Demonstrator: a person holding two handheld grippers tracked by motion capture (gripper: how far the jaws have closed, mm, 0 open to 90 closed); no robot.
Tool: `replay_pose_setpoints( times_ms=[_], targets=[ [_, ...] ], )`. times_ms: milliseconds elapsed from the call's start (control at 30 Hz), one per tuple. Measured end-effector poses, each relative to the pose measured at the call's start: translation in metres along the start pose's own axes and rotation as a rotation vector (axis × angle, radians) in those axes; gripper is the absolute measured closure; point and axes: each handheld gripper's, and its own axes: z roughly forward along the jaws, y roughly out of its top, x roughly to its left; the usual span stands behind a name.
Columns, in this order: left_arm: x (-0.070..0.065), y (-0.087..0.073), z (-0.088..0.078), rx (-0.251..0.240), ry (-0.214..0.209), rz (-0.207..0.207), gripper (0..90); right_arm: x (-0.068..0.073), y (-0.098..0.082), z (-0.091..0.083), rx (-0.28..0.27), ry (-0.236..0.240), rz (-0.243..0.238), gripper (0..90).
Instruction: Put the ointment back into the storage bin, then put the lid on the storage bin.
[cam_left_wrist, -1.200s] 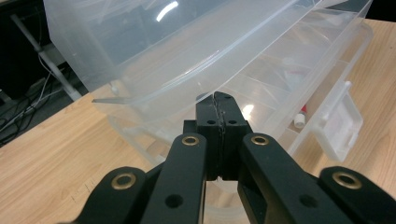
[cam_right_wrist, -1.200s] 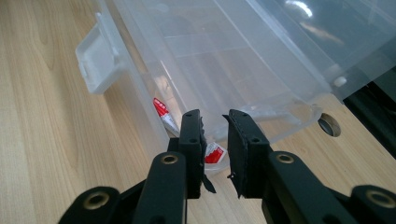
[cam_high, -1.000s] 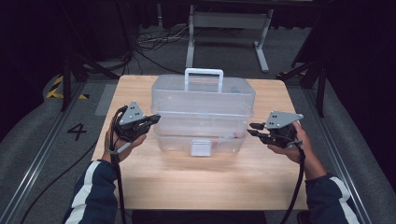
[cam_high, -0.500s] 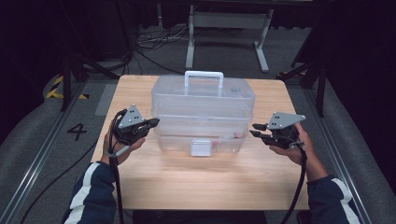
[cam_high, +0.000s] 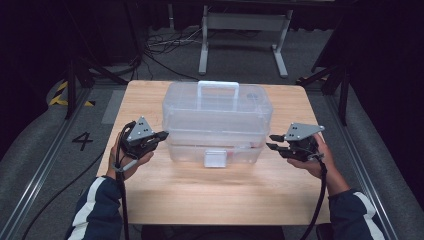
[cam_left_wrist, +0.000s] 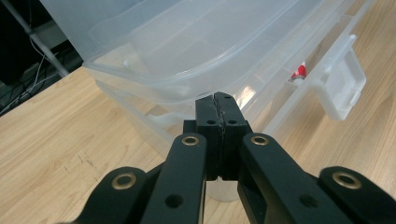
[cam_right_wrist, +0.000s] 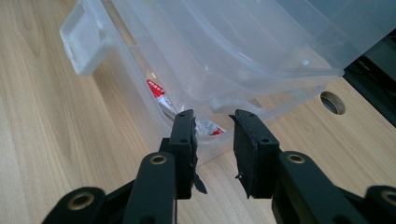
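- Left strip of the desk (cam_high: 150, 200): bare wood from the left edge to the box, with the person's left hand (cam_high: 127, 160) resting over it near that edge.
- Left tongs (cam_high: 159, 136): pressed together with no gap and nothing between them. In the left gripper view their tips (cam_left_wrist: 218, 100) sit just at the box's left end, under the overhanging lid rim; whether they touch the plastic I cannot tell.
- Clear plastic box (cam_high: 217, 120): stands in the middle of the desk, slightly toward the far edge, lid on, white handle (cam_high: 218, 87) on top, front latch (cam_high: 215, 158) facing the near side. Bare wood lies in a narrow band behind it and a wide open band in front, up to the near edge.
- Inside the lower tray, toward the right end, a red-and-white packet (cam_right_wrist: 161, 98) shows through the wall.
- Right tongs (cam_high: 272, 141): parted to a moderate gap and have just been widening; nothing is between them. They point at the box's right end, close beside it but apart from it, as the right gripper view shows (cam_right_wrist: 214, 135).
- Right strip of the desk: open wood beyond the right hand (cam_high: 312, 157), with a round cable hole (cam_right_wrist: 332, 101) near the far right.
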Motion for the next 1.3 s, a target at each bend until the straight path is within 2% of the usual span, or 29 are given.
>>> replay_pose_setpoints(
  times_ms=[300, 600, 967, 1100, 1300],
  targets=[
    [-0.003, -0.005, 0.002, 0.025, 0.008, 0.003, 90.0, 0.003, -0.005, 0.003, 0.017, 0.008, 0.008, 66.1],
    [-0.006, -0.01, 0.004, 0.053, -0.002, 0.005, 90.0, 0.004, -0.009, 0.003, 0.018, 0.013, 0.013, 64.9],
    [-0.007, -0.011, 0.006, 0.083, -0.002, 0.026, 90.0, 0.006, -0.018, 0.004, 0.035, 0.015, 0.033, 63.0],
    [-0.009, -0.013, 0.009, 0.108, 0.002, 0.038, 90.0, 0.009, -0.018, 0.005, 0.035, 0.019, 0.033, 62.1],
    [-0.009, -0.014, 0.009, 0.107, -0.004, 0.035, 90.0, 0.01, -0.018, 0.006, 0.037, 0.018, 0.033, 61.9]
  ],
)
